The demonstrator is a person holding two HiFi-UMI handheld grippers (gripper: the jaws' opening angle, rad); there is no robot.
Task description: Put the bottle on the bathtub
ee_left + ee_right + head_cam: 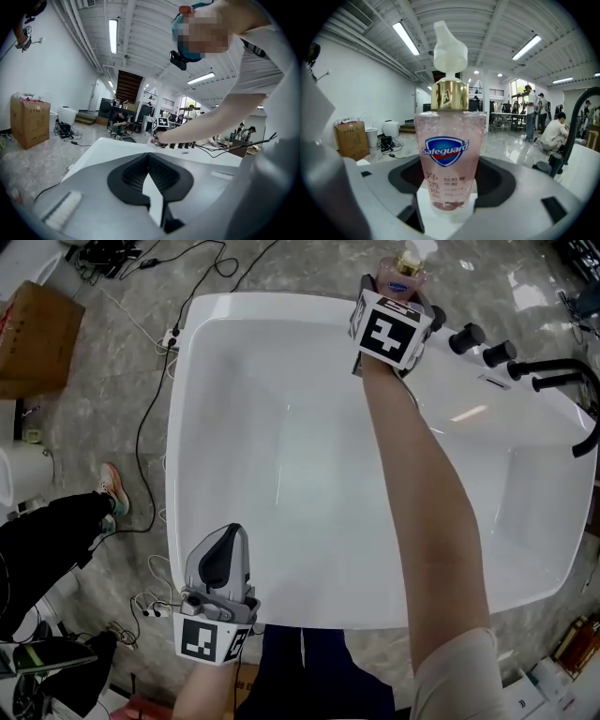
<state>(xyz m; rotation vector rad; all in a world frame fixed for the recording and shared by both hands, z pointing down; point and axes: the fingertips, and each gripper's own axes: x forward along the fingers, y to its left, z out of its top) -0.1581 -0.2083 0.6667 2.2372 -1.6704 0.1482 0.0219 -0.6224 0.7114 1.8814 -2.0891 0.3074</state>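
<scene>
Brown cardboard box (37,334) on grey marble floor (122,409), black cables (150,418) trailing beside it, sneaker (112,488) nearby, black curved faucet (562,381) and knobs (467,336) at right, strip lights (408,38) overhead, crouching person (553,131) behind.

**Bright, even light — heavy fisheye at the edges**

Ceiling strip lights (405,37) flood the hall from above. The white bathtub (281,456) carries a soft sheen and one glare streak, with only faint shadows. Both gripper views bow strongly and fall to black in the corners. The bottle (447,159) label reads sharp — its base smears.
</scene>
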